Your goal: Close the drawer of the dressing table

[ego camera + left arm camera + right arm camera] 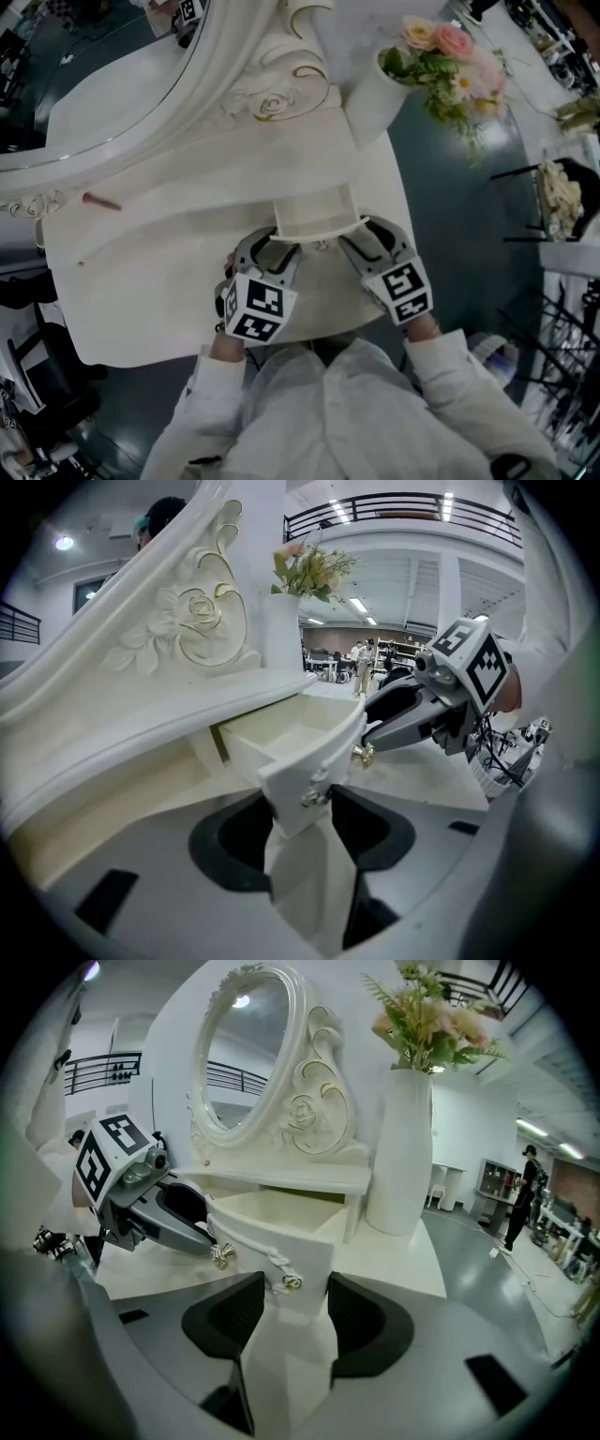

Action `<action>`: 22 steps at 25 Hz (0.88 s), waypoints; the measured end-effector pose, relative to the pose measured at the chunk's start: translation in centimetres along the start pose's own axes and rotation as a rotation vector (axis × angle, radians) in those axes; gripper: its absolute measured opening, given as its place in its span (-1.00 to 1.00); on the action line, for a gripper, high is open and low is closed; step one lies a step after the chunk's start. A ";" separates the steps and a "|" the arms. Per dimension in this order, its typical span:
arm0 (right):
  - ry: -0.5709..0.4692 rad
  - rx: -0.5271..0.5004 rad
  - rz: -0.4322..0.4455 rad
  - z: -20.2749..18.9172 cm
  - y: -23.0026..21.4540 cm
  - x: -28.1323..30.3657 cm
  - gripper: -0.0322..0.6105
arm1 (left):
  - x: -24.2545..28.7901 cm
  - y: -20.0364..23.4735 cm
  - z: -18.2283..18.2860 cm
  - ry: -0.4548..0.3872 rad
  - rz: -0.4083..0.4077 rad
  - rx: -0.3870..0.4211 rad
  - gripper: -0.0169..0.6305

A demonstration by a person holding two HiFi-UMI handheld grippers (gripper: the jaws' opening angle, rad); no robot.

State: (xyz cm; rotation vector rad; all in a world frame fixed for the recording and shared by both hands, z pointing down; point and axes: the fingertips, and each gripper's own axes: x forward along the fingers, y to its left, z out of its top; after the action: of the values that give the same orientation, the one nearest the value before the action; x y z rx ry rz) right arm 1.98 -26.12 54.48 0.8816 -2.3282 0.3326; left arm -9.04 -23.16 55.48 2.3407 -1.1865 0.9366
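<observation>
The left gripper point(305, 832) is waiting with its jaws spread, and the left end of the drawer front point(298, 778) is sitting in the gap between them, with the left knob point(310, 799) just at the jaw tips. Whether either pad is pressing on the wood I cannot tell. The right gripper point(286, 1312) is likewise standing unclenched, its jaws straddling the right end of the same front, with the right knob point(292, 1282) between them. Each gripper is showing in the other's view, the two angling in toward the front from either side.

The drawer point(314, 214) is standing pulled out of the raised tier beneath the mirror point(94, 75) – well short of closed – and is jutting over the lower surface of the dressing table point(159, 291) toward its front edge, where the person's white sleeves are reaching in.

A white vase of flowers point(373, 98) is standing upright near the surface's back right corner, just beside the carved rose point(272, 103) of the mirror frame. A small pink stick point(100, 201) is lying toward the left edge.
</observation>
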 end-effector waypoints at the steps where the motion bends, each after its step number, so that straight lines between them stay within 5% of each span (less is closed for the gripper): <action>1: 0.004 -0.001 0.000 0.0 0.0 0.0 -0.28 | 0.0 0.0 0.0 0.002 0.000 -0.003 -0.33; 22: 0.042 -0.183 -0.043 1.0 -0.1 -0.2 -0.30 | -0.8 0.4 -0.1 -0.026 0.093 0.005 -0.38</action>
State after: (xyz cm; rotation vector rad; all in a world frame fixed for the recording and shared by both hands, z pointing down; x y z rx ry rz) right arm 1.69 -26.56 53.55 0.8254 -2.2555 0.1160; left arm -9.73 -22.94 54.99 2.3252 -1.3150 0.9433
